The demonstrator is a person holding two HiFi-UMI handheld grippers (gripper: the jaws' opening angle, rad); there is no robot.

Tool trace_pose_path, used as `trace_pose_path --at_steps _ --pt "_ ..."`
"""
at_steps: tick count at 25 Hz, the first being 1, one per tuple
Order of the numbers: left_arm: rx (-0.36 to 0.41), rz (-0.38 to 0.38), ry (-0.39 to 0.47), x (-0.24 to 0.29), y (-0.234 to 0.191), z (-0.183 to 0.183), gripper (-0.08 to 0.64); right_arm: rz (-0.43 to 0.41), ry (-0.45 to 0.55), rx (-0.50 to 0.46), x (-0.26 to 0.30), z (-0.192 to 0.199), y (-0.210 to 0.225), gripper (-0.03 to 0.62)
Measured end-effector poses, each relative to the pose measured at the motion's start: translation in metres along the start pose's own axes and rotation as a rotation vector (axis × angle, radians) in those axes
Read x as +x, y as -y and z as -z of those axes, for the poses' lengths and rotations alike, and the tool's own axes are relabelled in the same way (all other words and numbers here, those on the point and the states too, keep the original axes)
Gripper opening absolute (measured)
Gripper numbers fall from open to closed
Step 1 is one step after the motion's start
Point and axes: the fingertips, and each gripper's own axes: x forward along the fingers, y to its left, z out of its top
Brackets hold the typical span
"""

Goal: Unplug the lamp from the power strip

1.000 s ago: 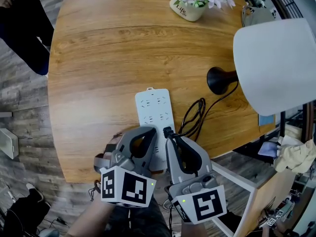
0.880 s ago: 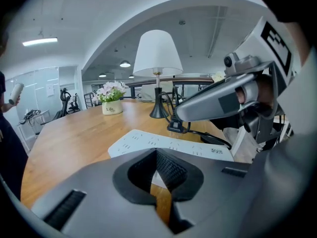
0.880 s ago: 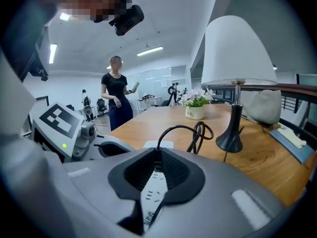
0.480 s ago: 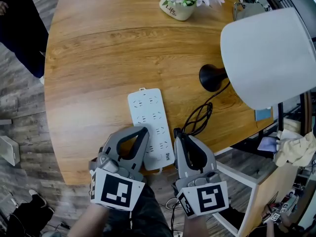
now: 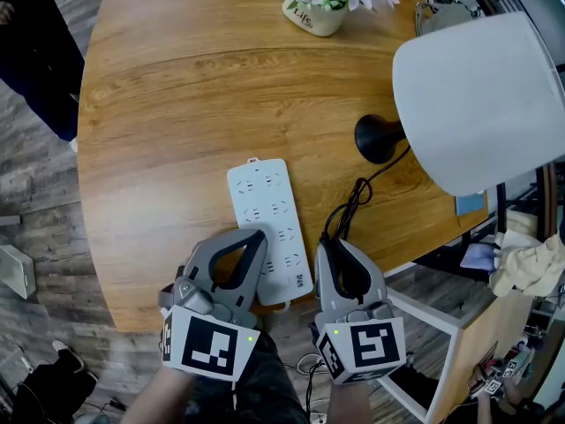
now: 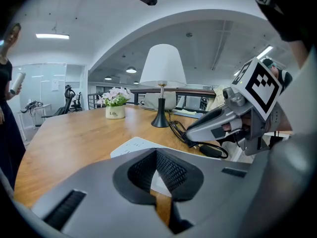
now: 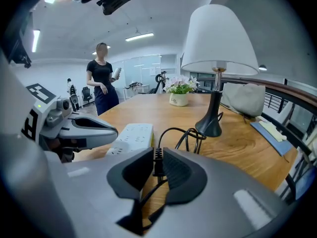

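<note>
A white power strip (image 5: pixel 269 223) lies flat on the round wooden table (image 5: pixel 177 95). The lamp stands at the right, with a white shade (image 5: pixel 481 95) and a black base (image 5: pixel 378 138). Its black cable (image 5: pixel 350 203) loops from the base toward me. My right gripper (image 5: pixel 327 246) is shut on the lamp's plug (image 7: pixel 157 163), held just right of the strip and clear of its sockets. The ribbed plug end shows between the pads. My left gripper (image 5: pixel 255 237) is shut, its tips resting over the strip's near left part.
A flower pot (image 5: pixel 313 11) stands at the table's far edge. A person in black (image 7: pixel 101 81) stands beyond the table. The table's near edge (image 5: pixel 150 312) runs under both grippers. A white frame (image 5: pixel 433 321) and clutter sit off the right side.
My right gripper has drawn the plug off the power strip and a little to the right, pulling the cable loop straighter. The left gripper has slid back toward the strip's near end.
</note>
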Motion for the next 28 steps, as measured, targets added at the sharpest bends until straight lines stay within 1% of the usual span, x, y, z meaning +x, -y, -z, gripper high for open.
trace_pose_path --at_steps 8,13,17,18,20,22,28 --pt "0.001 -0.004 -0.001 -0.002 -0.002 0.000 -0.005 0.049 0.044 -0.002 -0.003 -0.008 0.004 0.071" --pt "0.004 -0.017 0.011 -0.006 -0.003 -0.002 -0.004 0.039 0.068 0.006 -0.006 -0.012 0.002 0.072" --pt "0.004 -0.026 0.022 -0.010 -0.005 -0.002 -0.005 0.004 0.106 0.020 -0.008 -0.017 -0.008 0.071" --pt "0.002 -0.027 0.030 -0.011 -0.005 -0.002 -0.005 -0.005 0.122 0.024 -0.009 -0.019 -0.011 0.070" --pt "-0.008 -0.038 0.048 -0.014 -0.007 -0.003 -0.003 -0.014 0.154 0.030 -0.011 -0.021 -0.014 0.024" --pt "-0.017 -0.059 0.073 -0.017 -0.010 -0.005 -0.005 -0.025 0.179 0.029 -0.012 -0.024 -0.018 0.008" --pt "-0.022 -0.124 0.171 -0.035 -0.021 -0.018 -0.003 -0.058 0.230 0.021 -0.020 -0.032 -0.026 0.008"
